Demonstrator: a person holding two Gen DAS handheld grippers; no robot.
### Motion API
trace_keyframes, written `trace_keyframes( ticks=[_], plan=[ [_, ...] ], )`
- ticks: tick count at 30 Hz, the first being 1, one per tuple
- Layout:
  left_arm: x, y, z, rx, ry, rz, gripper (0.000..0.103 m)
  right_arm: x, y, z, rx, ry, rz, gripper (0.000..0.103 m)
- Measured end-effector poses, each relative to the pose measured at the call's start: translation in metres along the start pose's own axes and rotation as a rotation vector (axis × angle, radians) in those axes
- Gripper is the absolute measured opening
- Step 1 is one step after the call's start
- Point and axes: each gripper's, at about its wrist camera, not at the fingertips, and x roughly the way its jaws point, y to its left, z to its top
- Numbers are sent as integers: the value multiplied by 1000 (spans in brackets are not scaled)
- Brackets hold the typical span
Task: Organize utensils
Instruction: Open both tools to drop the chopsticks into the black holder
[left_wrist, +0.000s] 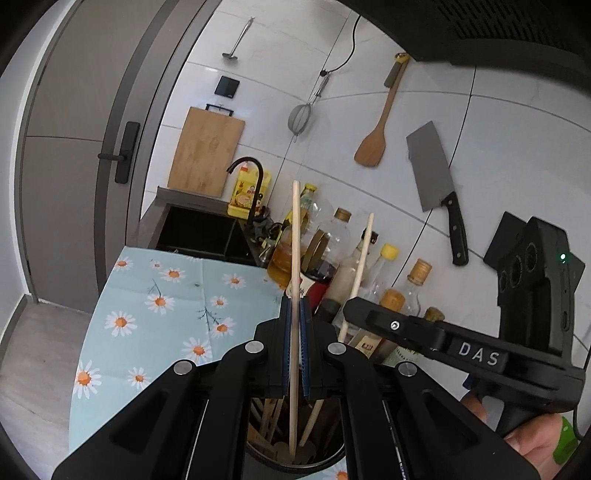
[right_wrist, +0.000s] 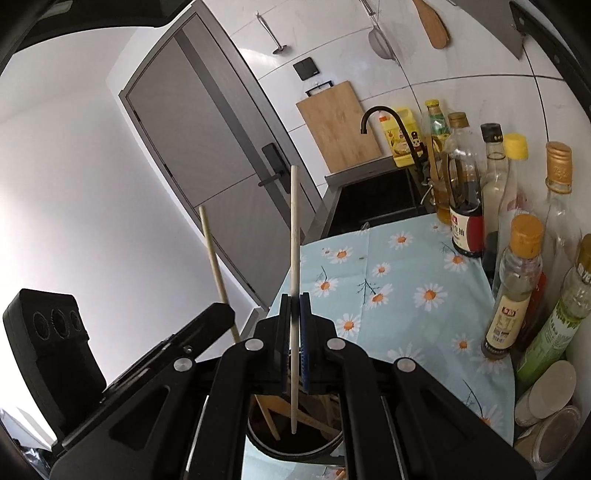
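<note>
Condiment bottles (right_wrist: 465, 199) crowd the wall at three o'clock of the daisy-print cloth (right_wrist: 399, 291) on the worktop; the sink (left_wrist: 199, 229) lies beyond at twelve. Each claw is clenched on one chopstick: the left claw (left_wrist: 295, 332) grips a wooden chopstick (left_wrist: 295, 236), the right claw (right_wrist: 294, 332) another chopstick (right_wrist: 293, 229), both upright, tips inside the dark utensil holder (left_wrist: 295, 461) directly below. The cloth's middle lies open.

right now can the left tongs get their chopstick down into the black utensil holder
Probably yes. The left tongs are shut on a chopstick whose lower tip already hangs inside the open mouth of the utensil holder. Other wooden utensils crowd the pot, but there looks to be a gap below the tip.
</note>
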Motion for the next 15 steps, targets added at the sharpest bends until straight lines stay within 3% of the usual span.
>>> trace_keyframes(
  ticks=[7, 15],
  plan=[
    [-1, 4, -6, -33, 29, 13, 4, -6, -2, -1, 28, 12, 9, 13],
    [-13, 0, -4, -23, 27, 11, 4, -20, 3, -1, 29, -3, 16, 15]
  ],
)
